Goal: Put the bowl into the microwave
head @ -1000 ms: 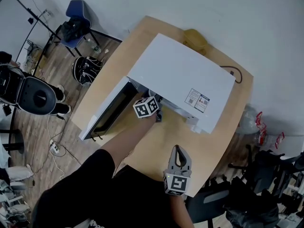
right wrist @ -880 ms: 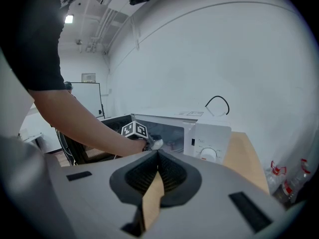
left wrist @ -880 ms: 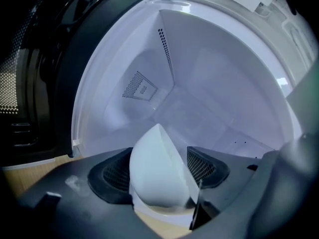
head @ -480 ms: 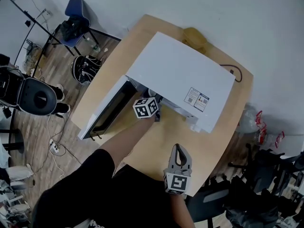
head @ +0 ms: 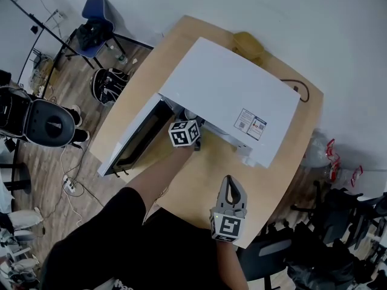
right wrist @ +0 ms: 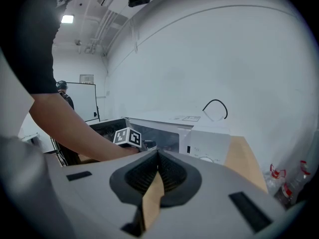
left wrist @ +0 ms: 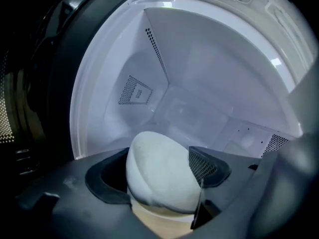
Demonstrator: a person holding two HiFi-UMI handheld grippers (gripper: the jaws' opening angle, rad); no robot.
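The white microwave [head: 236, 89] stands on the wooden table [head: 199, 186] with its door [head: 134, 141] swung open to the left. My left gripper [head: 191, 121] reaches into the cavity. In the left gripper view the white bowl [left wrist: 157, 158] lies tilted between the jaws of the left gripper [left wrist: 158, 183], inside the white cavity [left wrist: 199, 83]. The jaws are opening: a dark gap shows beside the left pad [left wrist: 107, 183], while the right pad [left wrist: 204, 166] is still against the bowl. My right gripper [head: 230, 189] [right wrist: 157, 176] hovers shut and empty over the table's near edge.
A yellow object [head: 248, 46] sits behind the microwave, and a black cable [head: 300, 92] runs off its right side. On the floor to the left are a blue chair [head: 97, 14], a dark bag [head: 109, 88] and a black office chair [head: 45, 122]. More chairs stand at the lower right.
The left gripper has gone a little farther into the microwave opening. The right gripper has stayed roughly where it was by the table's near edge.
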